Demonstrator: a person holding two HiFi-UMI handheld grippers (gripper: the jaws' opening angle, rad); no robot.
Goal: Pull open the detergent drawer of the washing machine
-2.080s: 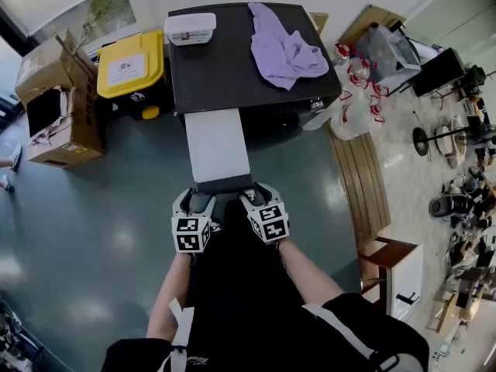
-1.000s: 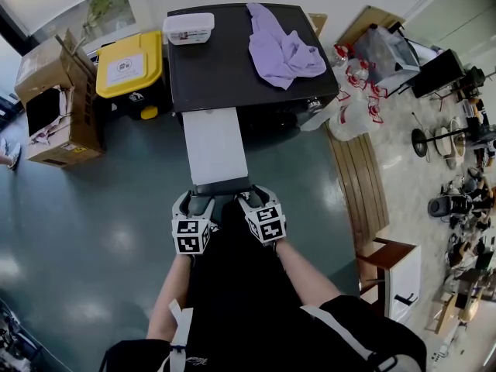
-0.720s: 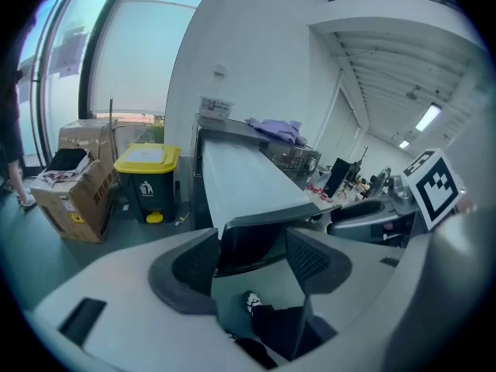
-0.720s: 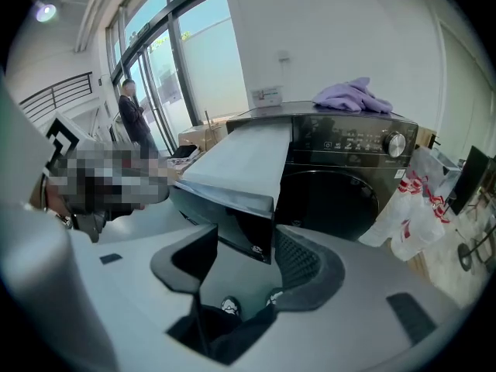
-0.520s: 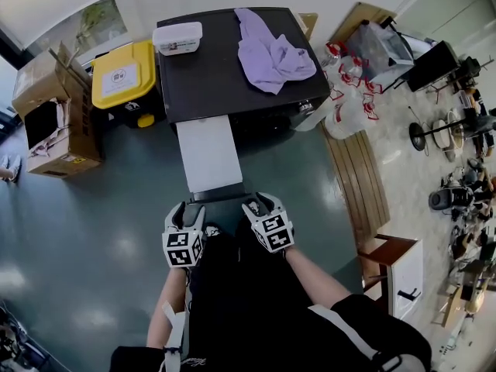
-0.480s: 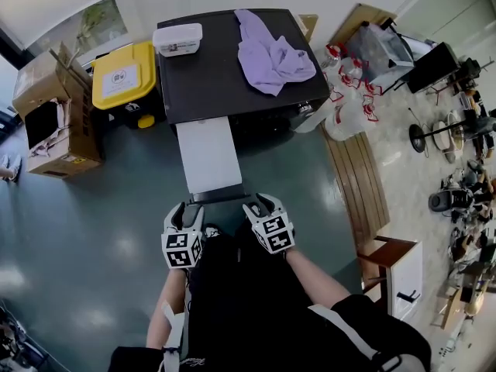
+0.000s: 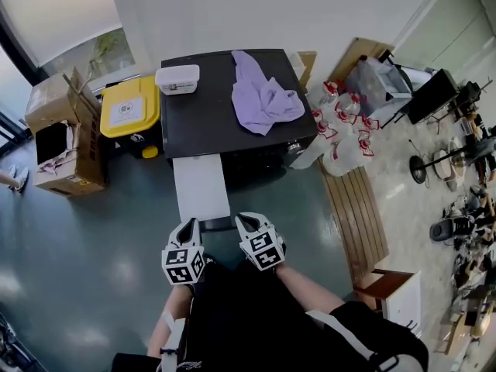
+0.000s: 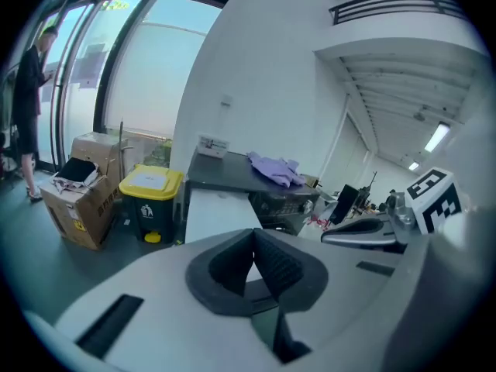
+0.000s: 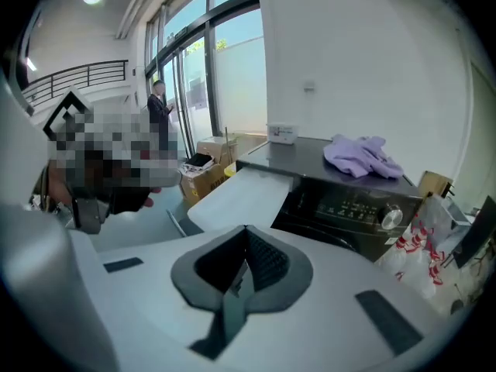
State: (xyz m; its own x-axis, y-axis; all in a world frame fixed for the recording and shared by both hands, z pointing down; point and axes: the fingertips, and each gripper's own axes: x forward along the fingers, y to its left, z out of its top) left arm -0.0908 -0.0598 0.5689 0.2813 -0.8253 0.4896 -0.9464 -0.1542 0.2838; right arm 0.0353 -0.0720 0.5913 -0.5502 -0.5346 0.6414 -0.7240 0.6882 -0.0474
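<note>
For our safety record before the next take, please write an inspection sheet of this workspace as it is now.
Surface: washing machine top, dark and flat; glossy floor around it.
Job's things: detergent drawer, pulled far out of the machine's front.
Clutter: purple cloth and white box lie on the top.
Grippers: left gripper and right gripper have just closed; both are shut with nothing between the jaws, near the drawer's outer end.
Cables: nothing seen.
Surroundings: yellow-lidded bin, cardboard box, plastic bottles, a person by the windows.
</note>
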